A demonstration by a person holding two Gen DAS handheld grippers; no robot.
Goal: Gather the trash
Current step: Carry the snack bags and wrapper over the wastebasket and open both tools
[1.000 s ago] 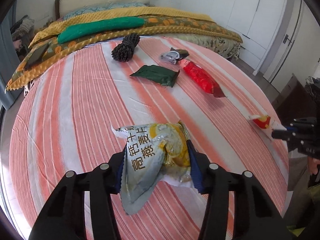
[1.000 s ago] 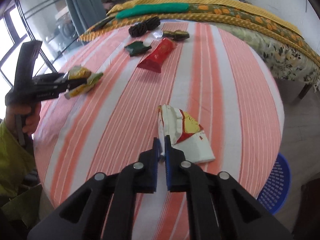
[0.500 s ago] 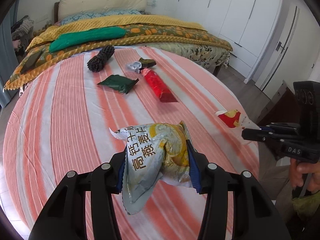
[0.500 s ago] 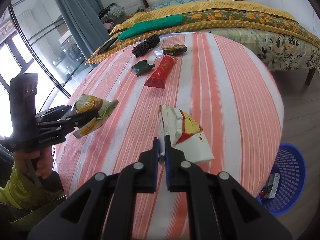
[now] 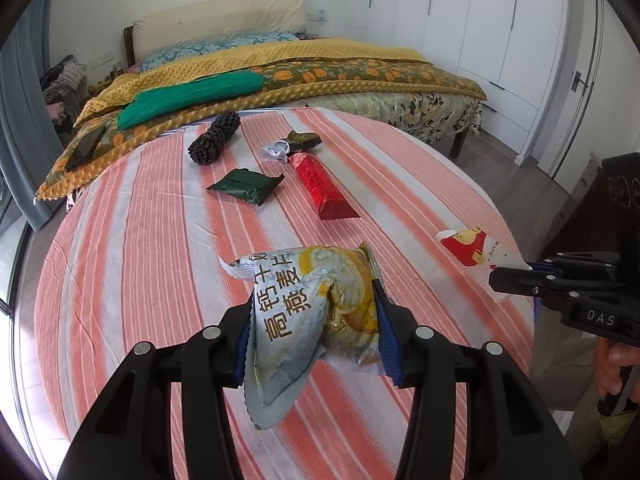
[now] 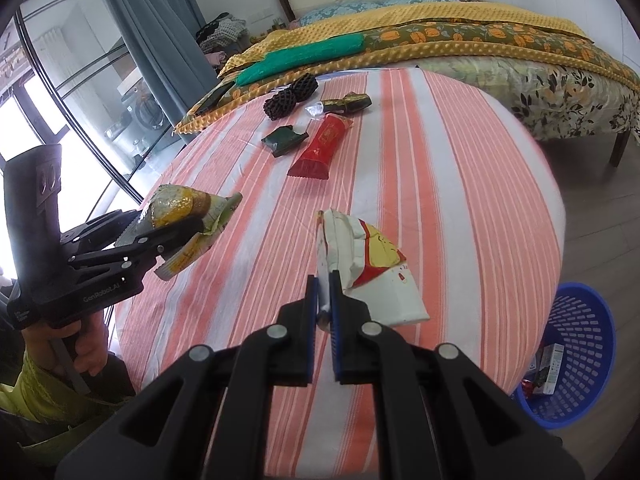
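My left gripper [image 5: 310, 316] is shut on a puffy silver-and-yellow snack bag [image 5: 312, 312], held above the striped table; the same bag [image 6: 180, 216] shows at the left in the right wrist view. My right gripper [image 6: 324, 300] is shut on the edge of a white-and-red wrapper [image 6: 372, 264], lifted over the table's near right side; that wrapper [image 5: 476, 256] appears at the right in the left wrist view. Farther back on the table lie a red packet [image 5: 320, 184], a dark green packet [image 5: 244, 186], a small dark-and-silver wrapper [image 5: 292, 146] and a black mesh roll [image 5: 214, 142].
A blue plastic basket [image 6: 576, 356] with some trash inside stands on the floor right of the round table [image 6: 440, 140]. A bed [image 5: 320, 76] with yellow and green covers lies behind the table. White wardrobes [image 5: 500, 20] line the right wall, a window the left.
The left gripper has travelled right and slightly up with the snack bag, so the table's items slid left in its view. The right gripper rose a little with its wrapper, bringing the basket into view.
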